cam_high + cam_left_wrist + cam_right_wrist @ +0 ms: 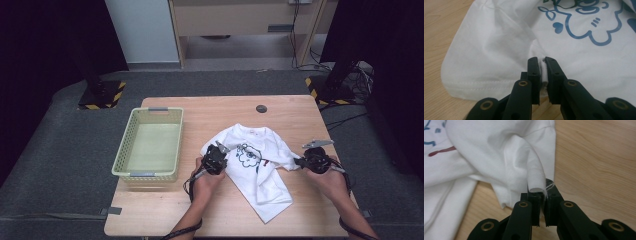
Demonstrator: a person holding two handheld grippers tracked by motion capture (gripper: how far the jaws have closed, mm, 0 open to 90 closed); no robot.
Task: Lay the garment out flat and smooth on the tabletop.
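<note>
T-shirt [255, 165], white with a blue drawing, lies rumpled on my worktop [210, 112], right of the yellow basket [150, 145]. My left tongs [543, 67] pinch its near edge. My right tongs [543, 191] pinch a fold at its side.

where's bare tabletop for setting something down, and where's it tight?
Free: the far strip of the light wooden table beyond the white printed T-shirt, apart from a small dark round disc; the near-left corner below the pale yellow-green plastic basket. Crowded: mid-right, where the left gripper and right gripper pinch the shirt.
</note>
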